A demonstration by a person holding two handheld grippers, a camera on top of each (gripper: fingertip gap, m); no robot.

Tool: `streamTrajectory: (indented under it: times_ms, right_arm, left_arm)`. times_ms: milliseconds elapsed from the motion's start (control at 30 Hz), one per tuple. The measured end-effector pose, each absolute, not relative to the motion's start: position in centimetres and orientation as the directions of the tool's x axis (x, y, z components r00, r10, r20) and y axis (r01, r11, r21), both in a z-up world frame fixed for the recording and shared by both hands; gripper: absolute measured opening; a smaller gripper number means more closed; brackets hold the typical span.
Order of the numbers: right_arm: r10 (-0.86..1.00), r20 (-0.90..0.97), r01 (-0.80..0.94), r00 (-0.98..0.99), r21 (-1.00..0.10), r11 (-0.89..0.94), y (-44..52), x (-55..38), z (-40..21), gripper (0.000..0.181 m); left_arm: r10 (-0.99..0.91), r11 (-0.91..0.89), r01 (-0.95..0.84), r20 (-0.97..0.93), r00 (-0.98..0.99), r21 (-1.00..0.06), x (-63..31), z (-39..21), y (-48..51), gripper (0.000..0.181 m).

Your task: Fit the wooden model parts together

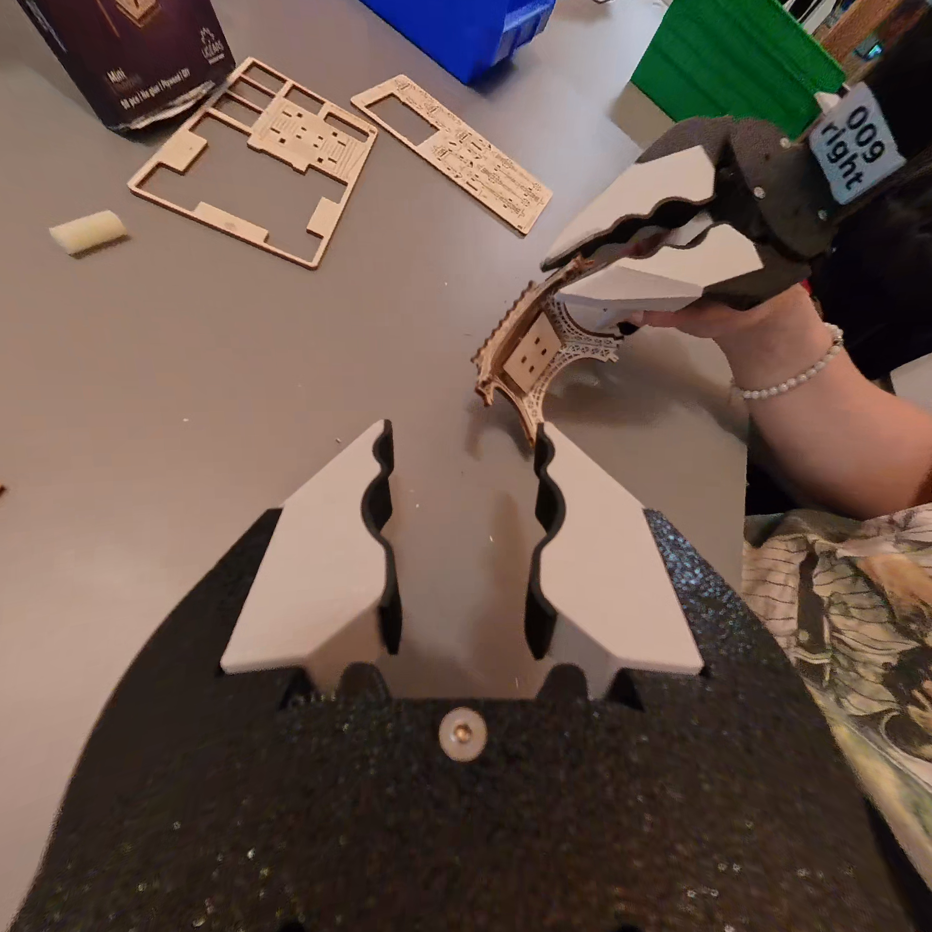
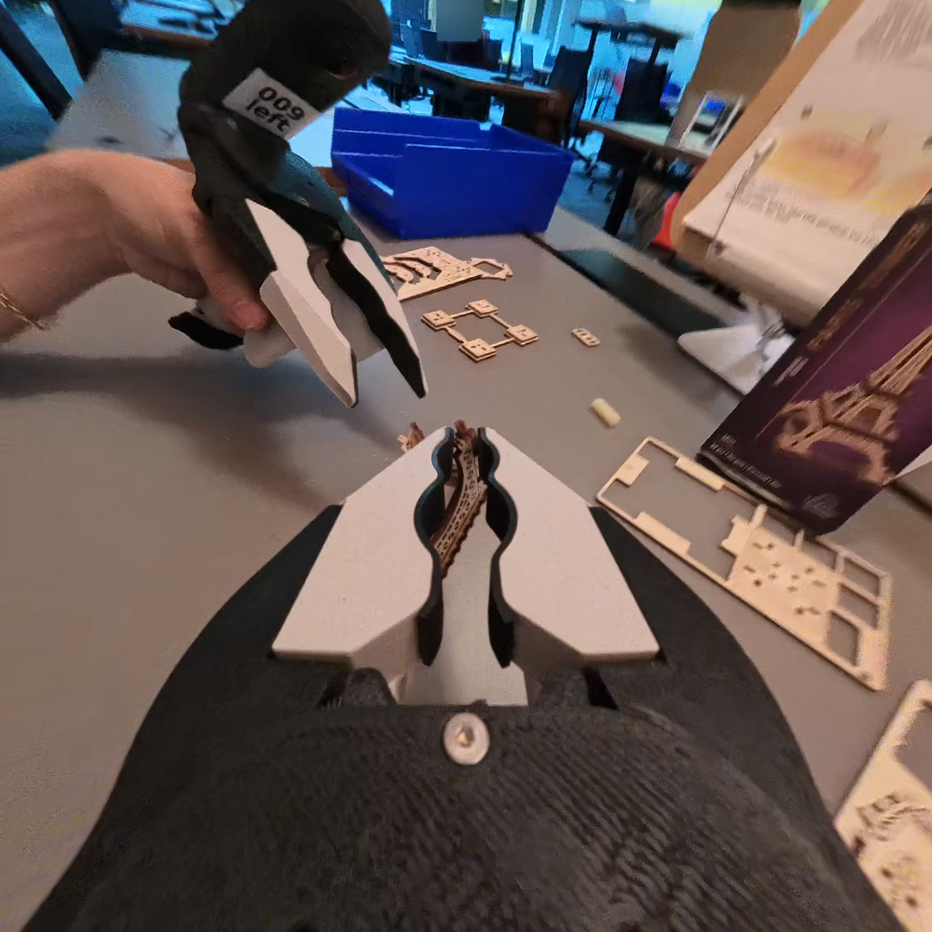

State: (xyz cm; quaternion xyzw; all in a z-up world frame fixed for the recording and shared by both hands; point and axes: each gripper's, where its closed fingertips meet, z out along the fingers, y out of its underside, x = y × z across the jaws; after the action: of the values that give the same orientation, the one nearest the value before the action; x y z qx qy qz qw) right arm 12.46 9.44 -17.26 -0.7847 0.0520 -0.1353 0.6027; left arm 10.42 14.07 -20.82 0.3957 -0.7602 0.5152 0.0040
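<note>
Right gripper (image 2: 461,439) is clamping wooden tower base (image 1: 534,353); left gripper (image 1: 461,428) is gaping empty; only right view is showing square frame part (image 2: 479,330)

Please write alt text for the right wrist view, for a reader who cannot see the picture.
The right gripper is shut on a latticed wooden tower section above a grey table. The left gripper, held by a hand, hangs open just ahead. Cut-out wooden part sheets, a blue bin and the kit box lie beyond.
</note>
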Motion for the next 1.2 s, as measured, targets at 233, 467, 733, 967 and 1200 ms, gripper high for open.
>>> streamTrajectory:
  times_ms: [233,467,733,967,1200]
  right_arm:
    - [-0.218,0.262,0.224,0.940,-0.957,-0.184,10.0,11.1,-14.9,0.006]
    - [-0.148,0.269,0.274,0.952,-0.961,0.020,10.5,8.2,-10.4,0.006]
    - [-0.122,0.253,0.270,0.960,-0.951,0.149,9.7,6.4,-7.2,0.018]
    - [-0.115,0.219,0.227,0.969,-0.972,0.066,9.5,6.6,-8.0,0.051]
    - [-0.083,0.222,0.213,0.971,-0.971,-0.108,10.0,7.5,-10.5,0.036]
  left_arm:
    - [-0.519,0.071,-0.618,0.500,-0.693,-0.783,8.8,-21.0,11.0,0.059]
    - [-0.376,-0.153,-0.460,0.482,-0.791,-0.875,8.1,-16.4,8.9,0.037]
    - [-0.476,-0.115,-0.139,0.177,-0.861,-0.984,7.3,-12.9,9.7,0.014]
    - [-0.543,0.013,-0.055,0.039,-0.839,-0.998,7.5,-12.5,10.2,0.011]
    - [-0.509,0.136,-0.032,-0.042,-0.860,-0.990,7.1,-12.5,9.5,0.011]
